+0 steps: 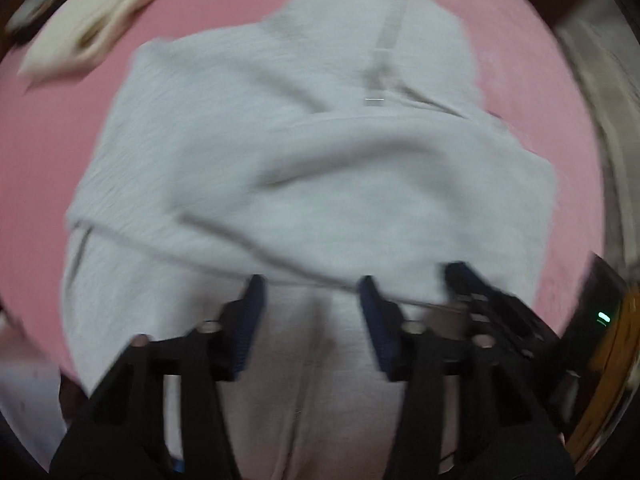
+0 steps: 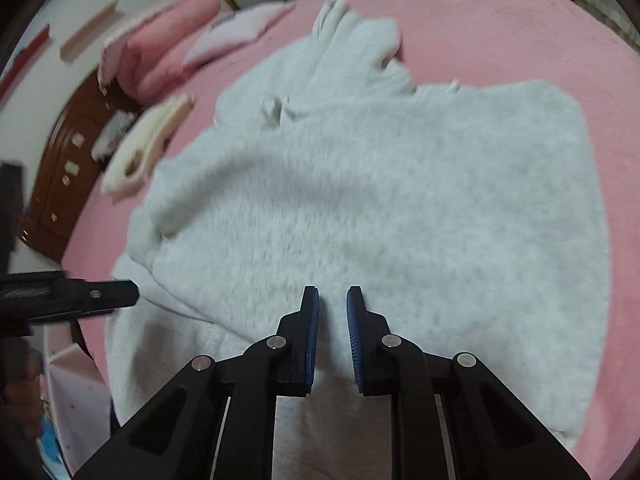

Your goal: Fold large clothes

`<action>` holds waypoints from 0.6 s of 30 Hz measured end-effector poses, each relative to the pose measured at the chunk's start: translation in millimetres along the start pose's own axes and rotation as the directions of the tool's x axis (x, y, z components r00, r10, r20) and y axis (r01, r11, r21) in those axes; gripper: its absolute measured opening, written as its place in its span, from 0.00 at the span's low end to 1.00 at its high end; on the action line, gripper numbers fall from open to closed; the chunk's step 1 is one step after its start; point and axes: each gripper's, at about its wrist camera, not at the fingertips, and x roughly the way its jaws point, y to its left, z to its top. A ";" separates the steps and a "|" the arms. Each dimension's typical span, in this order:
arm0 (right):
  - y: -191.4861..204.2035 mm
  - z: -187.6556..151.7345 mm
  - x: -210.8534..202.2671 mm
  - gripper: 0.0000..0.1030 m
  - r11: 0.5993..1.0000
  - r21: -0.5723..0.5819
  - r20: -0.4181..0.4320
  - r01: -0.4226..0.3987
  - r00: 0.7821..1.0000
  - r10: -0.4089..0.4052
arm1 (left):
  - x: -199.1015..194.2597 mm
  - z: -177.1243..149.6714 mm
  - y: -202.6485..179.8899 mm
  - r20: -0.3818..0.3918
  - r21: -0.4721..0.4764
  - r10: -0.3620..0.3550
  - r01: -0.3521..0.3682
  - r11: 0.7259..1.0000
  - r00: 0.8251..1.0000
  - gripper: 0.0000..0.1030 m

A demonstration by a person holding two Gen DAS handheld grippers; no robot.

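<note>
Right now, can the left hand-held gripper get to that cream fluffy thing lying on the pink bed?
Probably yes: the left hand-held gripper is open, and only pink bed lies before the cream thing, though it sits well away.

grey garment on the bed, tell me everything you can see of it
The grey garment is large, pale and fleecy, like a hoodie or sweatshirt. It lies spread on the pink bedsheet, partly folded, with one layer doubled over near its front edge and a bunched part at the far end. The right gripper has its jaws narrowly apart over the near edge; the left gripper is beside the fold.
</note>
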 end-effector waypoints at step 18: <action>-126.2 -44.4 -40.8 0.00 0.928 0.316 -0.010 0.197 0.979 -0.204 | 68.2 25.4 -2.8 0.177 0.124 0.325 -0.349 0.929 0.929 0.01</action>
